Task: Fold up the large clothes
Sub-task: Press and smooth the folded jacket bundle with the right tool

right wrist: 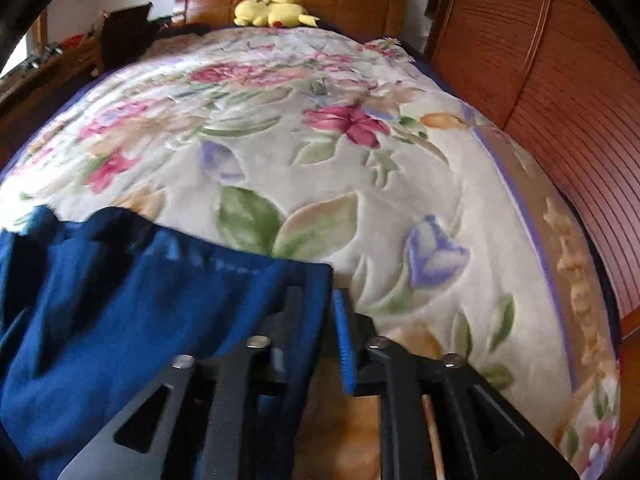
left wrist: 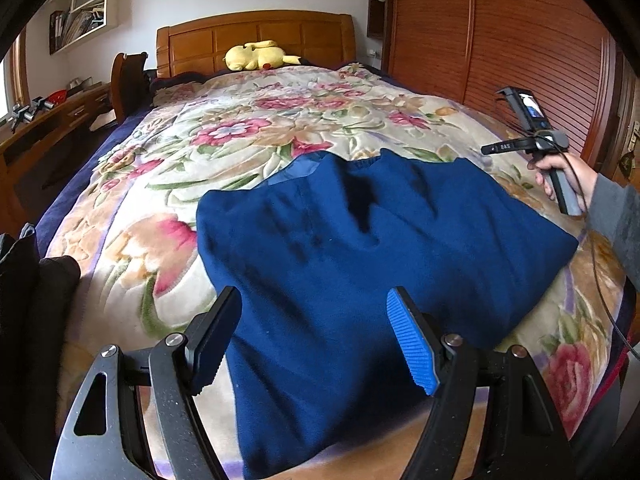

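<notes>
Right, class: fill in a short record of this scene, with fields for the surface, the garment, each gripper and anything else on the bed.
surface: bed with a floral blanket
garment: blue sweater, spread on the blanket
left gripper: open, over the sweater's near part, holding nothing
right gripper: jaws narrow at the sweater's right edge; too blurred to tell whether they grip it
other: yellow plush by the headboard

Sweater [left wrist: 360, 248] on bed [left wrist: 168, 184] (near end); plush toy [left wrist: 256, 56] behind.
</notes>
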{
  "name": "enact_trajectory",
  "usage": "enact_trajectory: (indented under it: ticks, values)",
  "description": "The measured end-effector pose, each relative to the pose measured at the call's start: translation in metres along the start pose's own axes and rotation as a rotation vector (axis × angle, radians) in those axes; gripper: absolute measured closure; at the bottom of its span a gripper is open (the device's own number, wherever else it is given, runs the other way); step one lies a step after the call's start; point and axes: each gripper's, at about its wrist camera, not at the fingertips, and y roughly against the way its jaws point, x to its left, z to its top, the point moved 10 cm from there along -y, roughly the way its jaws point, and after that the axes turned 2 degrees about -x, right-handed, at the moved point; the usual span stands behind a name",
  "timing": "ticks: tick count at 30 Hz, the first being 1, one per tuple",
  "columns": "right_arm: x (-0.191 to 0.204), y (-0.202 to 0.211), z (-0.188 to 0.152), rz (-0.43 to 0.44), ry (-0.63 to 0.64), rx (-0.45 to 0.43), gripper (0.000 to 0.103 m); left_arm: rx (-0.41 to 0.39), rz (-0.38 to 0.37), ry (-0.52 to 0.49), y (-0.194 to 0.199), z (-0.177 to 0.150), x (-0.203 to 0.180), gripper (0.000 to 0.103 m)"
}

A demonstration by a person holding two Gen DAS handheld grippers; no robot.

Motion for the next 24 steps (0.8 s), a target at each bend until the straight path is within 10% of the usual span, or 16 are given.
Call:
enact_trajectory:
  ticks: [13, 24]
  values:
    - [0.029, 0.119, -0.086, 0.252, -0.017, -0.006, 0.050, -0.019, -0.042, -0.025, -0.003, 0.007, -0.037, 0.027]
    - [0.001, 0.123, -0.133, 0.167, -0.025, 0.055, 0.044, 0.006, -0.033, -0.060, -0.007, -0.008, -0.060, 0.027]
